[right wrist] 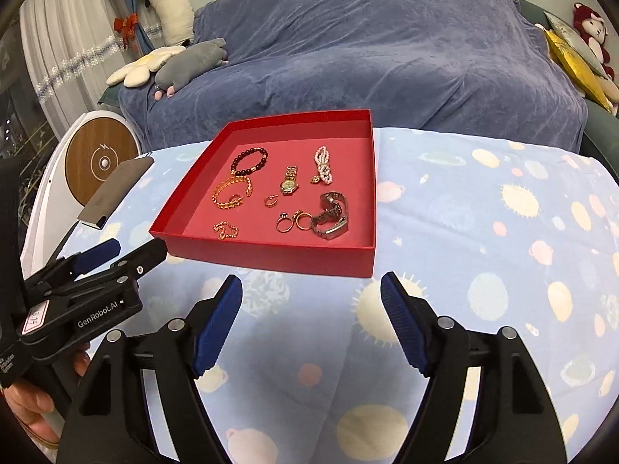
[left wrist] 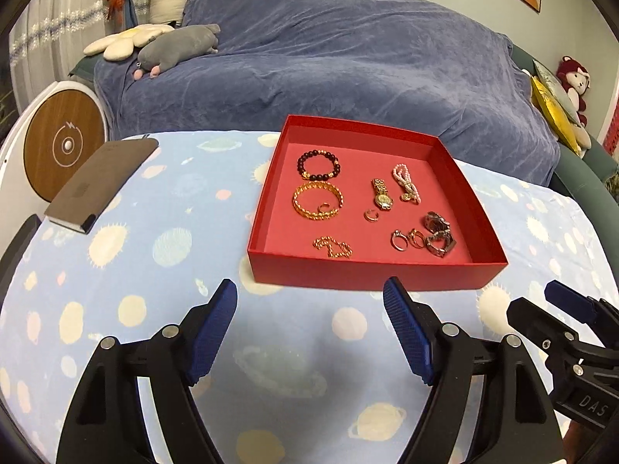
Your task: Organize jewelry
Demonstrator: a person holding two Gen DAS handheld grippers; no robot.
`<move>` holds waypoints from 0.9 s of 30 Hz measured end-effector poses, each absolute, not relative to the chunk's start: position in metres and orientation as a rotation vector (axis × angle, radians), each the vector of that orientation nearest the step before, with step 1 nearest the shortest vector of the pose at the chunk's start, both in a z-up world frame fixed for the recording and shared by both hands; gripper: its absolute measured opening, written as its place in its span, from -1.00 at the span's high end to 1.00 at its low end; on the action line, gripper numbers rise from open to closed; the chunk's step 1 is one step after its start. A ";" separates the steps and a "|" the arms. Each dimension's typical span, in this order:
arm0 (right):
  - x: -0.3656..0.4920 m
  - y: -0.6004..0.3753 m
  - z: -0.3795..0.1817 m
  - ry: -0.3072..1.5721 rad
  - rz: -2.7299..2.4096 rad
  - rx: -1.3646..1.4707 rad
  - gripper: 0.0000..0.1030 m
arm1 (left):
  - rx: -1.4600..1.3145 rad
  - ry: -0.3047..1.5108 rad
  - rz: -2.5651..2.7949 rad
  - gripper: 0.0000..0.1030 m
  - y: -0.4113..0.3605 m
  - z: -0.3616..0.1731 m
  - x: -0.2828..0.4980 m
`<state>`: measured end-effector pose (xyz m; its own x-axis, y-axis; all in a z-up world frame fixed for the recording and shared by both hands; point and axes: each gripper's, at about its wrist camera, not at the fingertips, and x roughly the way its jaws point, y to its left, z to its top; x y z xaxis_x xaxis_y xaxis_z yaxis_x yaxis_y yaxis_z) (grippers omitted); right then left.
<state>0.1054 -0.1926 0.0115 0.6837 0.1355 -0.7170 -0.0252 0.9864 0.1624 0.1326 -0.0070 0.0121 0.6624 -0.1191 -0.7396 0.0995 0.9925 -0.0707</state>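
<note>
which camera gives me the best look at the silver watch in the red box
The right wrist view. There the silver watch lies closer, so its metal band and side show clearly in the red box, beside the rings. In the left wrist view the watch is smaller and reads as a tangled heap near the box's right wall.

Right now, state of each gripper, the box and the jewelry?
left gripper: open, empty, short of the box
right gripper: open, empty
red box: lidless, on the table
silver watch: in box, on its side
gold watch: lying flat in box
beaded bracelet: flat in box
</note>
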 end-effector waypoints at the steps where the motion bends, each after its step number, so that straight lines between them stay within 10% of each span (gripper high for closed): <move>1: 0.101 -0.191 0.011 0.810 0.090 0.140 -0.47 | -0.026 0.840 -0.121 -0.46 -0.008 0.011 0.128; 27: 0.093 -0.171 -0.010 0.825 0.064 0.067 -0.58 | 0.046 0.868 -0.114 -0.46 -0.015 -0.009 0.119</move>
<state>0.0926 -0.1710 -0.0099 0.6771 0.0829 -0.7312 -0.0308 0.9959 0.0845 0.1188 -0.0152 -0.0091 0.6405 -0.0812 -0.7637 0.1189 0.9929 -0.0059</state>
